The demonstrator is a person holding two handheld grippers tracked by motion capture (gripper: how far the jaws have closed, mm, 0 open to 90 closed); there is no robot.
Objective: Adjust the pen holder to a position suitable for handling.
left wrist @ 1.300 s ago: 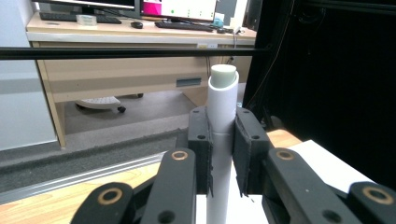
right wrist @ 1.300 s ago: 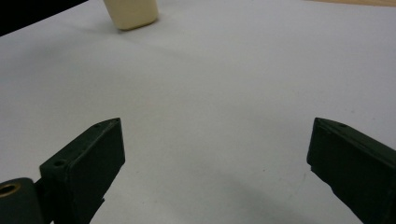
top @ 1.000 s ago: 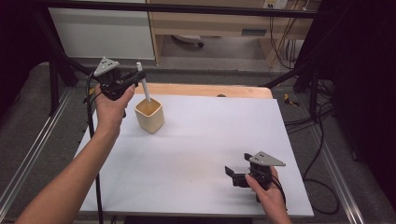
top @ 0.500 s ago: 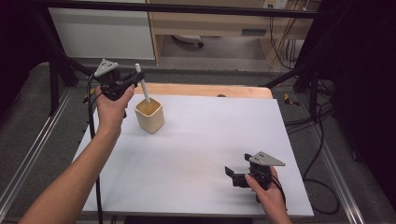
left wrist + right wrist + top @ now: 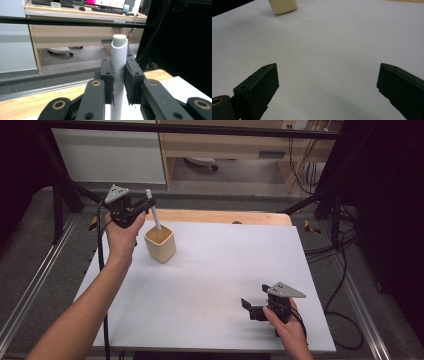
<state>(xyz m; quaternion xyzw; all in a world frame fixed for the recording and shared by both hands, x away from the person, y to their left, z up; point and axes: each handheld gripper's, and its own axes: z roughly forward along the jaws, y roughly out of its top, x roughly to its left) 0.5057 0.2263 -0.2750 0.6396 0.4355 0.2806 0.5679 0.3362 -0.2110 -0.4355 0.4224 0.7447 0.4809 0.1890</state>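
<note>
A white marker [image 5: 153, 211] stands tilted with its lower end inside a cream cup [image 5: 160, 243] at the back left of the white table [image 5: 210, 270]. My left gripper [image 5: 146, 205] is shut on the marker's upper part; in the left gripper view the marker [image 5: 118, 62] sits pinched between the two black pads [image 5: 107, 75]. My right gripper [image 5: 246, 306] rests low over the table's front right, jaws wide apart with nothing between them. In the right gripper view the cup [image 5: 282, 6] stands far off at the top left.
A wooden strip [image 5: 220, 216] runs along the table's far edge with a small dark thing [image 5: 237, 222] on it. Metal rails flank the table, and cables [image 5: 340, 245] lie on the floor at right. A desk with a keyboard [image 5: 110, 10] stands beyond.
</note>
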